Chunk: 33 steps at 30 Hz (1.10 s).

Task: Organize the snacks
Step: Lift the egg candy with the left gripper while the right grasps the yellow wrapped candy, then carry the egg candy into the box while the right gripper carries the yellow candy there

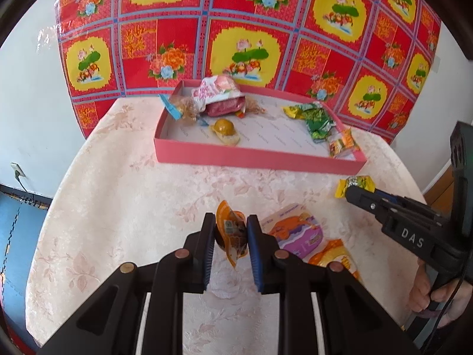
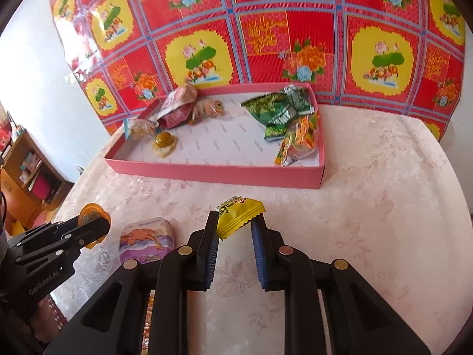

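Behind the pale floral table [image 1: 124, 183], red-and-yellow flowered cloth [image 1: 236, 29] covers a white wall. From the left wrist, the left gripper [image 1: 229, 235] clamps an orange snack packet [image 1: 230, 230]; the pink tray [image 1: 260, 164] holds snacks beyond.

From the right wrist, the right gripper [image 2: 236, 226] pinches a yellow candy packet [image 2: 239, 216] above the table; a wooden shelf [image 2: 26, 168] stands left.
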Motion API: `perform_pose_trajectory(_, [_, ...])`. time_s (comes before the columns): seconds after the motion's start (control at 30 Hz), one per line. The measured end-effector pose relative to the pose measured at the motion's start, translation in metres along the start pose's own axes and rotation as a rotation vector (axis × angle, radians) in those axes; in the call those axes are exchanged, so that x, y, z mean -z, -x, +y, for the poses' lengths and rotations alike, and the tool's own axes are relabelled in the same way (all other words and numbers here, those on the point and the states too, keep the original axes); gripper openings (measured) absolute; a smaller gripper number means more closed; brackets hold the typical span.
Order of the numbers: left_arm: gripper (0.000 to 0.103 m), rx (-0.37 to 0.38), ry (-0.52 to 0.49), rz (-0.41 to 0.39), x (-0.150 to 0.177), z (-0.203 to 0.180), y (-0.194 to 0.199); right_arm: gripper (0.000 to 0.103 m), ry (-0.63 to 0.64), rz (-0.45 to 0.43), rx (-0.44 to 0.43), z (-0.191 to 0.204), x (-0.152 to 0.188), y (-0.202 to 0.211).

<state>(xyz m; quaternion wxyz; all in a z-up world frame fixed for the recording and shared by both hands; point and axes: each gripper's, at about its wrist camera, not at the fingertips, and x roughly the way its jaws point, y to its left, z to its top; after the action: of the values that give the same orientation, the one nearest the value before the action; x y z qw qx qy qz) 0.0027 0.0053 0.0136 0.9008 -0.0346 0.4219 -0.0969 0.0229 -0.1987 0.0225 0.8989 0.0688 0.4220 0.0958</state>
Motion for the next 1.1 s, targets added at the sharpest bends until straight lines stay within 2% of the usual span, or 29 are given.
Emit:
perform_pose_trajectory(0.3, [0.022,0.026,-0.001,-0.067,-0.03,-0.001,0.018,0.023,0.041,-0.058,-0.013,0.012,-0.013,0.021])
perform_pose_trajectory(0.57, [0.022,0.028,-0.011,-0.102,-0.063,-0.003,0.016,0.023,0.076,-0.077,-0.03,0.021,-0.03,0.017])
perform_pose_trajectory(1.1, [0.022,-0.005,-0.028,-0.052,-0.09,-0.001,-0.035,0.023,0.06,-0.052,-0.038,0.015,-0.05,-0.015])
